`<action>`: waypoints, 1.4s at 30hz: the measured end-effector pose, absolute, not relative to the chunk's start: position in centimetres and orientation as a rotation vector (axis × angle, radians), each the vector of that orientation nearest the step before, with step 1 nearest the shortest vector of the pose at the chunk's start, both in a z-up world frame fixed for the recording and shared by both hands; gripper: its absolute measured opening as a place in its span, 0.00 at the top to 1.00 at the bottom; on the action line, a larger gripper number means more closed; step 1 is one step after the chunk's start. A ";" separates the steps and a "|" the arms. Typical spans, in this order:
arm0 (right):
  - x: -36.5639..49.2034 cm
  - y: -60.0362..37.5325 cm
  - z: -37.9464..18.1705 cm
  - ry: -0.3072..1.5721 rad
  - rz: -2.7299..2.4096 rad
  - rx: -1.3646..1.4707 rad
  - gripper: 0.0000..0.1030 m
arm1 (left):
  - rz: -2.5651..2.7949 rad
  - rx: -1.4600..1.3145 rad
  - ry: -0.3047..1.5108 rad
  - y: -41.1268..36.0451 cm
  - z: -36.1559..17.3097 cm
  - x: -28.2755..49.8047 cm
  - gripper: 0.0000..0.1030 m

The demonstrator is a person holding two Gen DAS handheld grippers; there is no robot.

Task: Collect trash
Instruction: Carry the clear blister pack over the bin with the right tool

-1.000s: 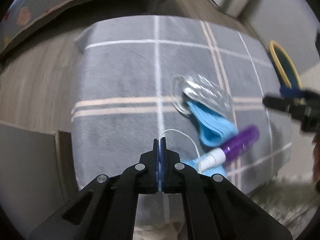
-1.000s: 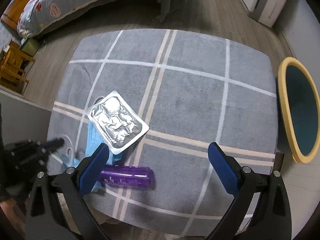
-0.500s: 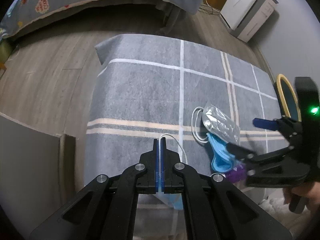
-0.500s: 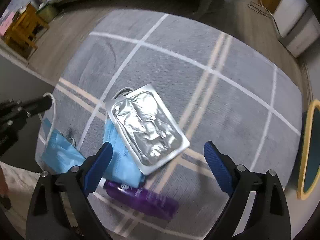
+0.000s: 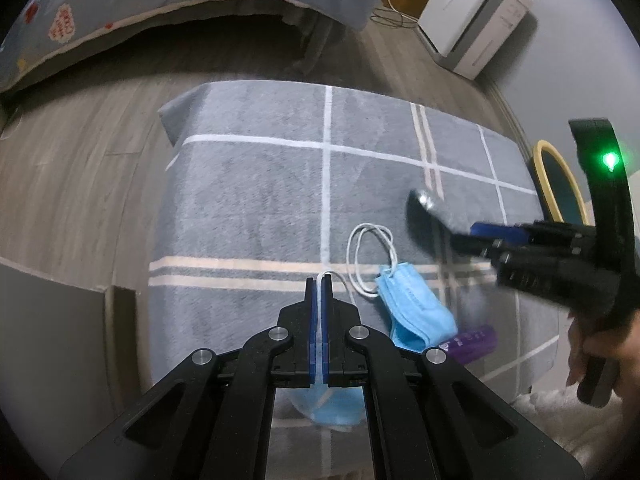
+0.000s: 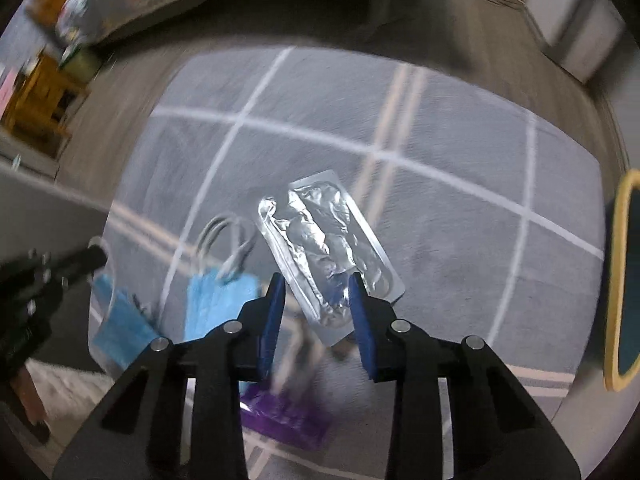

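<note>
My right tool (image 6: 316,300) had just been closing around the near end of the shiny foil pack (image 6: 328,248), which pointed away from me on the rug (image 6: 460,208), beside a blue mask (image 6: 216,300). My left tool (image 5: 319,280) pinched another mask's string (image 5: 340,278).

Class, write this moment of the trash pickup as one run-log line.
left gripper: shut on mask ear loop | right gripper: jaws just closing, pinching silver blister pack | on rug: second mask, purple bottle
</note>
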State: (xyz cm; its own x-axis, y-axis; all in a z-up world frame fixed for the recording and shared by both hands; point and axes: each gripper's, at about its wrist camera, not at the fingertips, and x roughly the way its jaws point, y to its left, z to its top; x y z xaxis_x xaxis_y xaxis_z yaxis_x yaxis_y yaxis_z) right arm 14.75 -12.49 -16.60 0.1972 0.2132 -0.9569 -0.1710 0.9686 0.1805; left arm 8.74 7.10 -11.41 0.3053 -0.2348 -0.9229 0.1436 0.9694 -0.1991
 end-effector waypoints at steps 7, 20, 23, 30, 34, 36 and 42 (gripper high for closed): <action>15.7 -16.8 -14.2 1.241 0.157 0.191 0.76 | -0.257 -0.088 1.233 7.0 -11.3 8.8 0.98; 17.0 -17.4 -15.9 1.293 0.138 0.119 0.79 | -0.261 -0.069 1.239 6.6 -11.6 9.0 0.98; 16.9 -17.5 -15.2 1.270 0.141 0.123 0.93 | -0.273 -0.056 1.214 6.4 -10.9 9.0 0.98; 15.5 -19.9 -13.3 1.234 0.132 0.178 0.93 | -0.300 -0.043 1.094 5.2 -7.8 9.0 0.98; 14.4 -21.4 -11.6 1.198 0.125 0.213 0.93 | -0.308 0.014 1.004 3.5 -5.3 8.4 0.98; 14.0 -22.2 -10.8 1.182 0.123 0.227 0.93 | -0.318 0.020 0.962 2.5 -3.9 8.2 0.98; 12.4 -25.4 -8.9 1.148 0.093 0.281 0.93 | -0.395 0.034 0.926 -1.5 -1.7 8.7 0.98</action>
State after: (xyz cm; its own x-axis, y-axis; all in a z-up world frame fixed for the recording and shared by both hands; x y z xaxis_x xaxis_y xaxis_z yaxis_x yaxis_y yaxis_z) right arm 12.44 -25.40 -8.93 0.4112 0.2159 -0.8856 0.0707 0.9611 0.2671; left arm 8.75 -1.51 -1.65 0.5345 -0.3167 -0.7836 0.3460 0.9279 -0.1391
